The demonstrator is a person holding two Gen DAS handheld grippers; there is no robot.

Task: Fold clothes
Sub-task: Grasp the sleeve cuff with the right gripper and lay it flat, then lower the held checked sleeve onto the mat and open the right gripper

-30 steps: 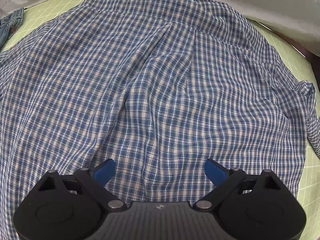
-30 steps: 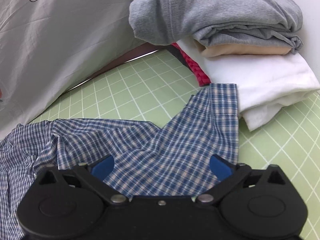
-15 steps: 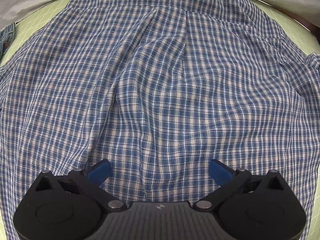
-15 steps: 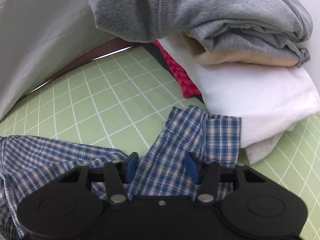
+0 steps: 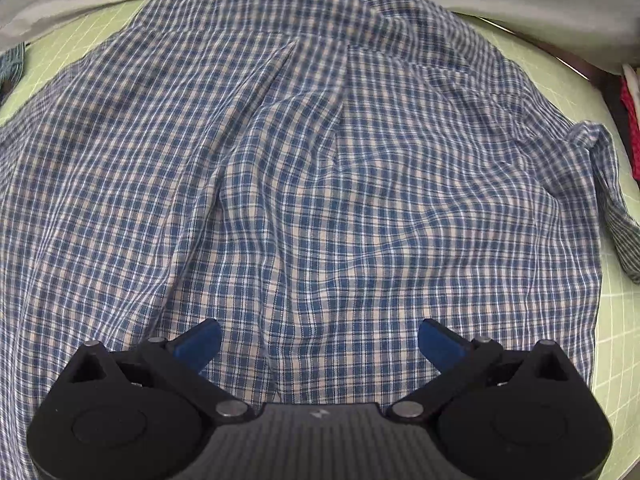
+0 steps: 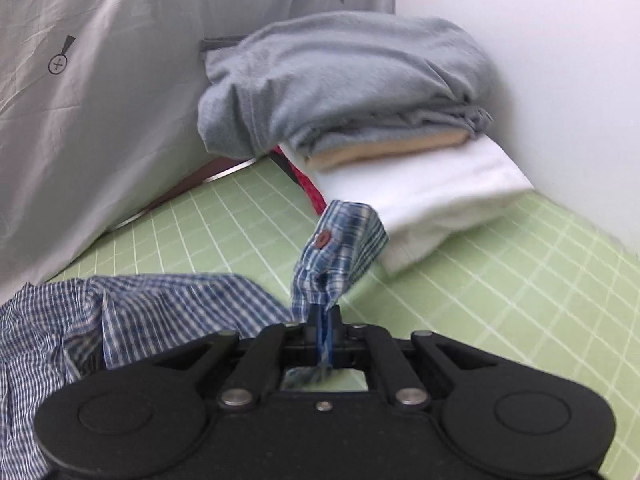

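Observation:
A blue and white checked shirt (image 5: 304, 184) lies spread and wrinkled on the green grid mat (image 5: 616, 288), filling the left wrist view. My left gripper (image 5: 318, 338) hovers over its near part, open, nothing between its blue fingertips. In the right wrist view my right gripper (image 6: 323, 312) is shut on the shirt's sleeve cuff (image 6: 340, 240), which stands lifted off the mat (image 6: 500, 292) with a brown button showing. The rest of the sleeve (image 6: 132, 308) trails to the left.
A folded pile sits at the back right: a grey garment (image 6: 344, 80) on a beige one, on a white one (image 6: 432, 192), with a red piece (image 6: 308, 188) beneath. A pale grey sheet (image 6: 104, 100) hangs at the back left. A denim scrap (image 5: 12, 68) shows at the far left.
My right gripper went from open to shut on the sleeve cuff and lifted it off the mat. The left gripper stayed open and shifted slightly over the shirt.

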